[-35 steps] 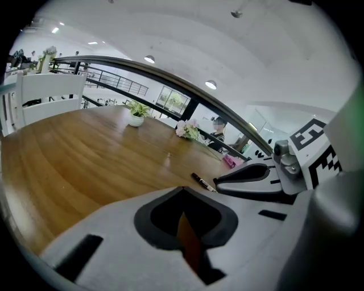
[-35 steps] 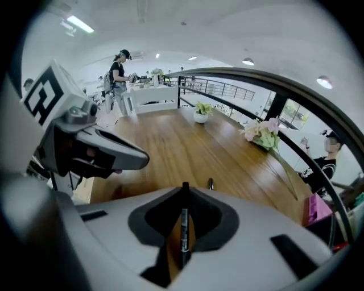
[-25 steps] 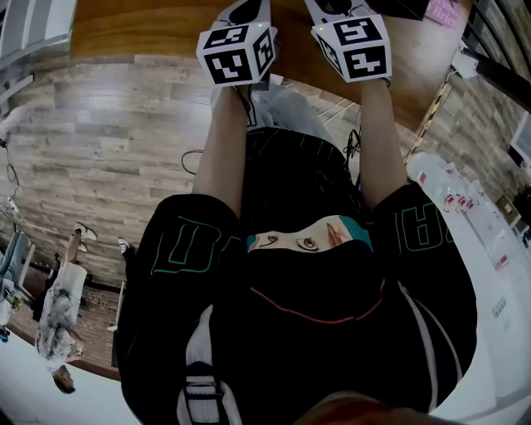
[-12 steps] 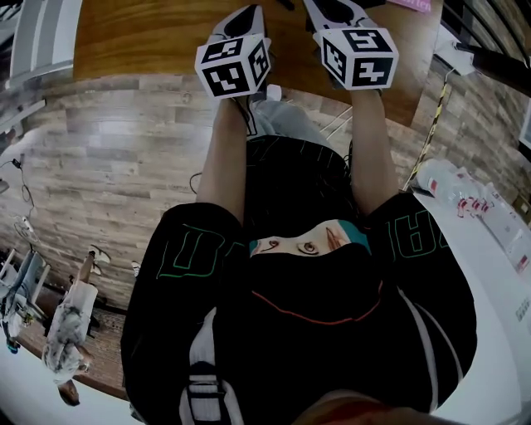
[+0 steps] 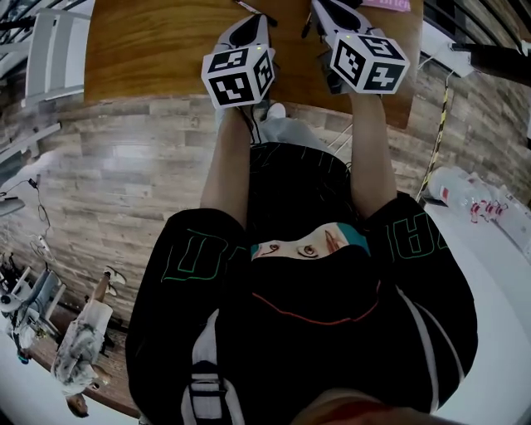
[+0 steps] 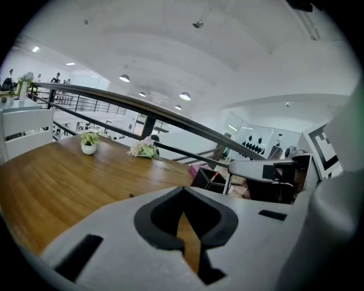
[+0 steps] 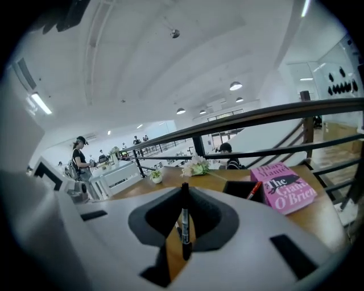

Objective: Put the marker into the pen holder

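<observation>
A black marker (image 7: pixel 184 219) stands upright between the jaws of my right gripper (image 7: pixel 183 227), which is shut on it. Beyond it, a black pen holder (image 7: pixel 242 189) with a red pen in it sits on the wooden table (image 7: pixel 324 219). My left gripper (image 6: pixel 186 224) has only a narrow gap between its jaws, with nothing in it, and the pen holder (image 6: pixel 207 178) lies ahead to its right. In the head view, the left gripper (image 5: pixel 249 29) and the right gripper (image 5: pixel 330 15) are side by side over the table's (image 5: pixel 149 50) near edge.
A pink book (image 7: pixel 284 187) lies right of the pen holder. A bunch of flowers (image 7: pixel 196 166) and a small potted plant (image 7: pixel 155 177) stand at the table's far side by a railing (image 7: pixel 273 113). A white bench (image 6: pixel 25 136) stands left of the table.
Both grippers have moved forward over the table, and more of the tabletop shows. The right gripper's marker cube has rolled. The marker stays in the right jaws.
</observation>
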A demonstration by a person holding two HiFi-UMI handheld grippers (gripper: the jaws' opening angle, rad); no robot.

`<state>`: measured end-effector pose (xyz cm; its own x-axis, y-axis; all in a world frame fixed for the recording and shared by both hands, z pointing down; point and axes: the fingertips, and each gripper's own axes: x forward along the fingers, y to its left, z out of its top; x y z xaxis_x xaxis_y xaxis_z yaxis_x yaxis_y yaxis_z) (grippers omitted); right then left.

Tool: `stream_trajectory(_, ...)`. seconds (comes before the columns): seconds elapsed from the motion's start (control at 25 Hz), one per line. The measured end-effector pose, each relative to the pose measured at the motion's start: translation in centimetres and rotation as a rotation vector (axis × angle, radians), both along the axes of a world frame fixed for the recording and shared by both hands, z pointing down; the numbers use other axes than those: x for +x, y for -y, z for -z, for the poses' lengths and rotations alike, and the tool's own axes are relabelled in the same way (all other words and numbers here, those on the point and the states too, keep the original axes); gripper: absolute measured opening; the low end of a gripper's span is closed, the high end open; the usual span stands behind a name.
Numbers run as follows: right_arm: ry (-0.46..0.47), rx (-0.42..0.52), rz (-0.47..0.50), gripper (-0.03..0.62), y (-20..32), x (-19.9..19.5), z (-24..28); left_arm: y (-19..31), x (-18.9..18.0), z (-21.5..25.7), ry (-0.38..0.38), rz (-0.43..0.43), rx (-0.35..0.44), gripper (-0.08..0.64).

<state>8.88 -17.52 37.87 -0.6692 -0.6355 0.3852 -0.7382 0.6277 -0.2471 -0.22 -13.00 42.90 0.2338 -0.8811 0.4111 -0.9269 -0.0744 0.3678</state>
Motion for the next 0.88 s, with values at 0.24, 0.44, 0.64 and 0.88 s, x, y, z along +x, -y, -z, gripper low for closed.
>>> stream_trajectory(0.24, 0.054, 0.043, -0.074, 0.043, 1.1, 2.8, 2.3, 1.1, 1.9, 1.9, 0.021, -0.049, 0.04, 0.008)
stream_trajectory(0.44, 0.089, 0.083, -0.12, 0.043, 2.0, 4.7, 4.0, 2.1, 3.3, 3.4, 0.045, -0.085, 0.07, 0.008)
stream_trajectory(0.64, 0.112, 0.108, -0.148, 0.043, 2.3, 5.9, 5.2, 2.5, 4.2, 4.5, 0.058, -0.104, 0.089, 0.008)
stream_trajectory(0.88, 0.14, 0.166, -0.187, 0.043, 3.0, 7.4, 7.2, 3.4, 4.8, 6.8, 0.09, -0.125, 0.14, 0.008)
